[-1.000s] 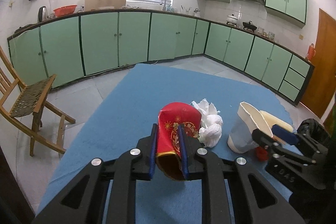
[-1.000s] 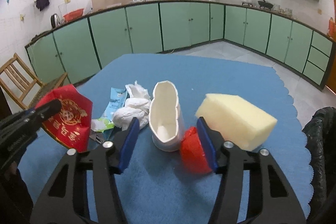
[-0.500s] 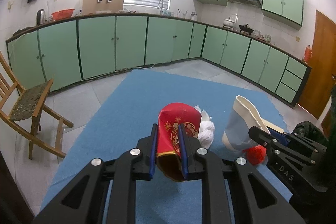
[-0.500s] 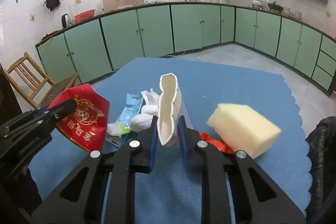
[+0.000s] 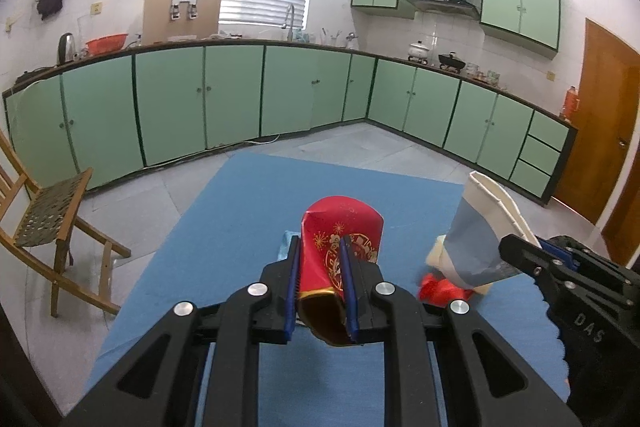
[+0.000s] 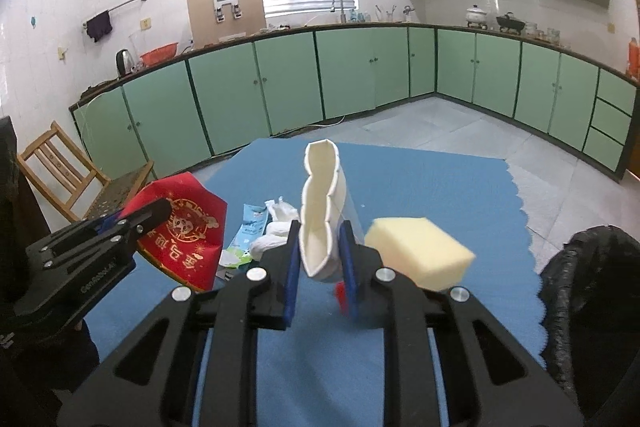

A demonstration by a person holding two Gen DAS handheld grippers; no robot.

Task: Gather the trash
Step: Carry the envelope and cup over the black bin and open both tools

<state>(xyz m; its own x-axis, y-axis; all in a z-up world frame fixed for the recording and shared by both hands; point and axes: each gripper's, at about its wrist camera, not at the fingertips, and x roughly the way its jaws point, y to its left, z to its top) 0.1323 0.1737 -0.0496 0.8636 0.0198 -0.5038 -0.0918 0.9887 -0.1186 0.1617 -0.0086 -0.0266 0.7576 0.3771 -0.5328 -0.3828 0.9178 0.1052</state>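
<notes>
My right gripper (image 6: pixel 319 263) has just squeezed shut on the crushed white paper cup (image 6: pixel 322 211) and lifted it off the blue cloth (image 6: pixel 432 179), while my left gripper (image 5: pixel 320 281) still pinches the red packet (image 5: pixel 340 239) in the air. With both pieces held, I judge the black trash bag (image 6: pixel 592 267) at my right comes next; sponge (image 6: pixel 420 255), tissue (image 6: pixel 276 227) and wrapper (image 6: pixel 248 231) remain.

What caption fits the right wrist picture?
Right gripper clamps a squashed white paper cup above the blue cloth.
</notes>
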